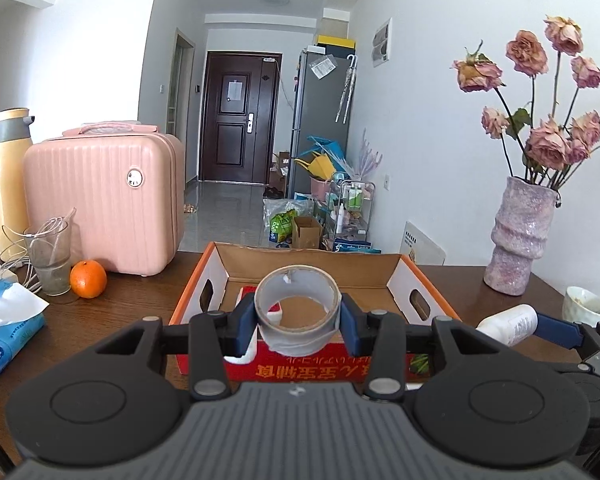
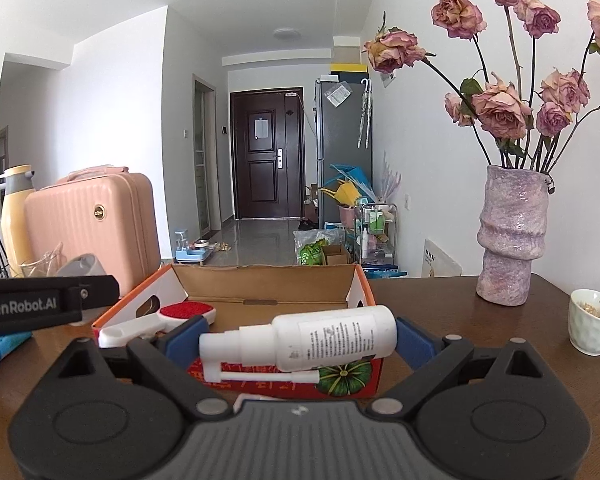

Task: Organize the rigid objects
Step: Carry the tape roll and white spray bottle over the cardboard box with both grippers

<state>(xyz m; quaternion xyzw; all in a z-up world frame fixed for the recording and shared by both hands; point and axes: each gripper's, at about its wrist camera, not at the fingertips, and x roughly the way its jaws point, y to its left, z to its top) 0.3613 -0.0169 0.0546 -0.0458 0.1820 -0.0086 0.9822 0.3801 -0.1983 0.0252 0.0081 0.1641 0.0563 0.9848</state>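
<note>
My left gripper [image 1: 298, 320] is shut on a grey roll of tape [image 1: 298, 322] and holds it over the near edge of an open cardboard box [image 1: 312, 266] with orange rims. My right gripper [image 2: 298, 346] is shut on a white spray bottle [image 2: 320, 342] lying sideways, just in front of the same box [image 2: 260, 282]. A red and white brush [image 2: 172, 318] lies inside the box at its left. The bottle also shows in the left wrist view [image 1: 510, 324] at the right.
On the brown table [image 2: 440, 308] stand a pink suitcase [image 1: 104, 196], a yellow thermos [image 1: 8, 176], a glass [image 1: 52, 256], an orange [image 1: 88, 279], a tissue pack [image 1: 8, 324], a vase of dried roses [image 2: 512, 236] and a white cup [image 2: 594, 322].
</note>
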